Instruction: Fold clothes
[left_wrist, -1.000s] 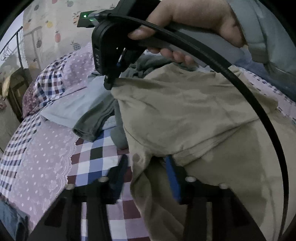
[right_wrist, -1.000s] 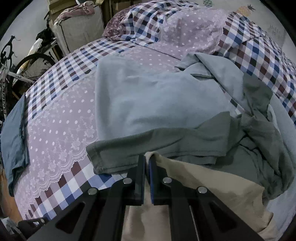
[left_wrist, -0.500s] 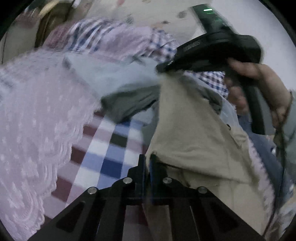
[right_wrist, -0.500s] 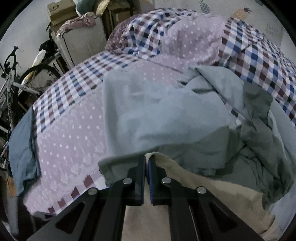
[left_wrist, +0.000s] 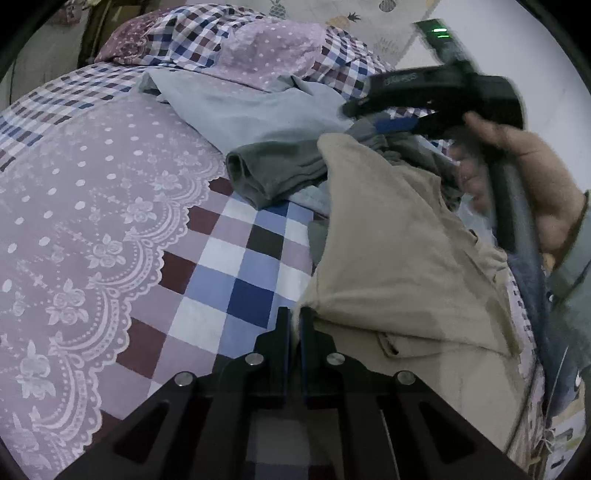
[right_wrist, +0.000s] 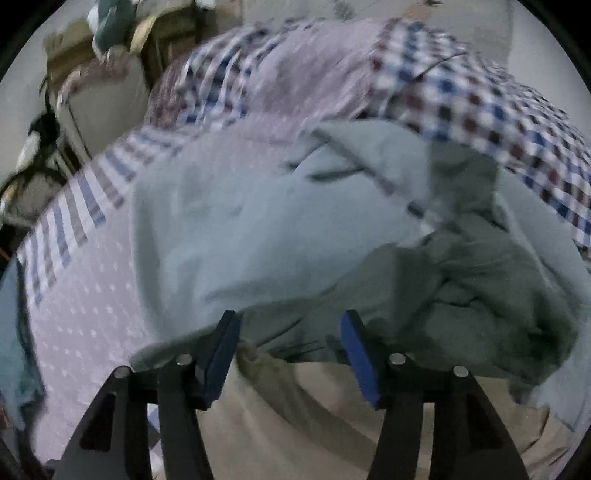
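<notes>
Open bedspread (left_wrist: 92, 206) leftward — heaped clothes (left_wrist: 280, 173) ahead, blocking.

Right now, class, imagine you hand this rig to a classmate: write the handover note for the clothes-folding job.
Left hand-held gripper: shut on the edge of the beige cotton garment.
Right hand-held gripper: open, above the same garment's far corner, holding nothing.
Beige garment lies on the checked and lilac bedspread, partly over the dark grey garment and pale blue shirt.
Done: no finished fold visible.
Left: fold all three.
</notes>
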